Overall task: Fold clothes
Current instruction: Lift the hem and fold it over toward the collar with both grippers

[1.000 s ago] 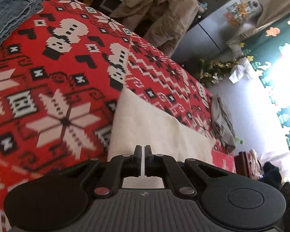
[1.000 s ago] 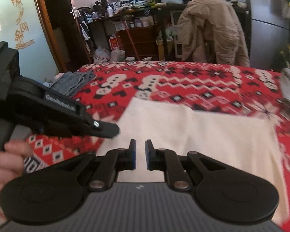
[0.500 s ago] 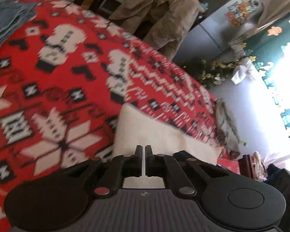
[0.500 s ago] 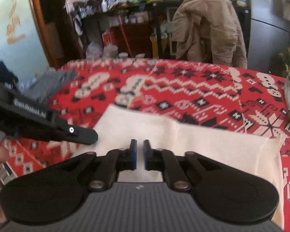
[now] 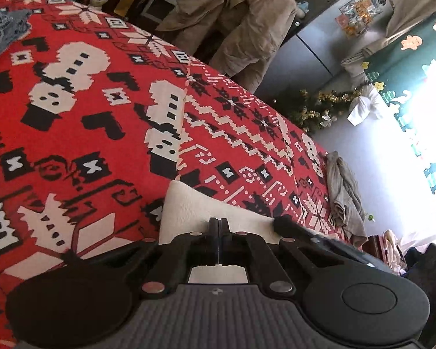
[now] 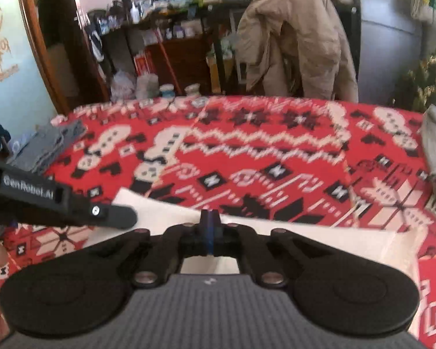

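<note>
Currently both grippers clamped on near edge of white cloth [image 6: 319, 240] lying flat on red patterned surface [image 5: 81, 128]: left gripper [image 5: 218, 226] and right gripper [image 6: 208, 218], fingers pinched together. Judged mid-fold; next: carry edge evenly forward without slipping.

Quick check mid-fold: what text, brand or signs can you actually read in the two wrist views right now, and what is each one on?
"GenRobot.AI": white lettering on the side of the left gripper, seen from the right wrist view; slightly blurred.
Gold characters on the pale wall panel: too blurred to read.
Magnets and stickers on the fridge door: too small to read.
Red box on the shelf floor: print unreadable.
No text on the white cloth or red blanket.
</note>
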Available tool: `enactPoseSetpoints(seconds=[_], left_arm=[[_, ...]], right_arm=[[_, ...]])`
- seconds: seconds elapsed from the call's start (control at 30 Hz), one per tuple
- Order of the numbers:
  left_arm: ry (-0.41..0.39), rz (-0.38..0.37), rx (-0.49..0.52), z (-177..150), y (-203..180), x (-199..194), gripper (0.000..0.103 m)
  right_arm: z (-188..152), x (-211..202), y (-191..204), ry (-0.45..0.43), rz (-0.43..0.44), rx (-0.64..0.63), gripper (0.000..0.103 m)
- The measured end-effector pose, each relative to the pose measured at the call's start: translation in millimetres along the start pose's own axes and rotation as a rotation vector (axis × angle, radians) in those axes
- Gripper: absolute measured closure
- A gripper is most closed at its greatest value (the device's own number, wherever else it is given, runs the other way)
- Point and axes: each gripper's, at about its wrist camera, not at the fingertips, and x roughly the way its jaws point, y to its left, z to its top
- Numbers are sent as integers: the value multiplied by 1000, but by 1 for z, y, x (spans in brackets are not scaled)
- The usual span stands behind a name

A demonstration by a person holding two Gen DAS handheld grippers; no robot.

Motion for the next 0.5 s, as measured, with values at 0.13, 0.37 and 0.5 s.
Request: enactPoseSetpoints(seconds=[0.13,0.37,0.5], left_arm=[[0,-15,15,-6,-8,-17,101],[16,-51,38,-38,-22,-54,101],[39,-45,59,-63,-29,-64,101]], right_arm=[[-3,-33,-14,-31,-9,32,96],[-18,-95,-39,-68,-45,88,90],[-48,-136,-57,-52,-105,117,81]])
